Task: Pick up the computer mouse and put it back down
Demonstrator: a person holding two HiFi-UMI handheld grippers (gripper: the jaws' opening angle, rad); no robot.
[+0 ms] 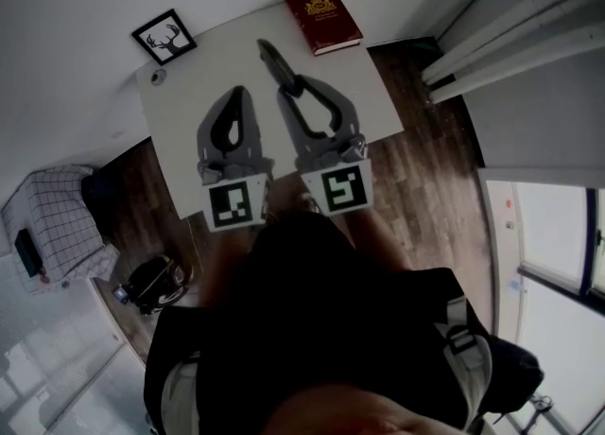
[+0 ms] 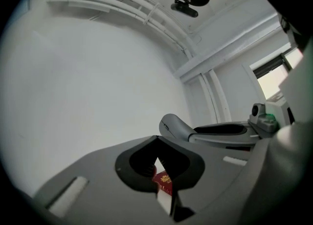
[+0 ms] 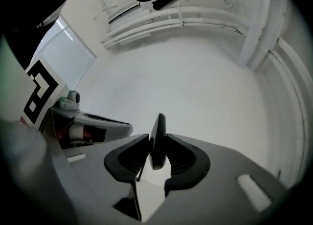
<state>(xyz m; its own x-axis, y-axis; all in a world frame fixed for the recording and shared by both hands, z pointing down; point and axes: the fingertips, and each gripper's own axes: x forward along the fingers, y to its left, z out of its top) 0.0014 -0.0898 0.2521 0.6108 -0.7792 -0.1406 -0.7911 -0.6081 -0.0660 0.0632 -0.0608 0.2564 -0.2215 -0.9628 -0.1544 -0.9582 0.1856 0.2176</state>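
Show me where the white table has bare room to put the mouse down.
Free: the far-middle strip of the table between the framed deer picture and the red book; also the right edge beside the right hand-held gripper, which holds the mouse. Crowded: the far-left corner, with the picture and a small round object.

You hold both grippers side by side over the near part of the desk (image 1: 184, 93), pointing away from your body toward its far edge, their marker cubes close to your chest. Your left gripper (image 1: 238, 95) has its fingers (image 2: 137, 163) brought together at the tips with nothing between them. Your right gripper (image 1: 295, 86) sits just beside it, reaching slightly farther. Its fingers (image 3: 128, 156) press on both sides of the computer mouse (image 3: 157, 131), which stands on edge between them. Your forearms are hidden below your torso.
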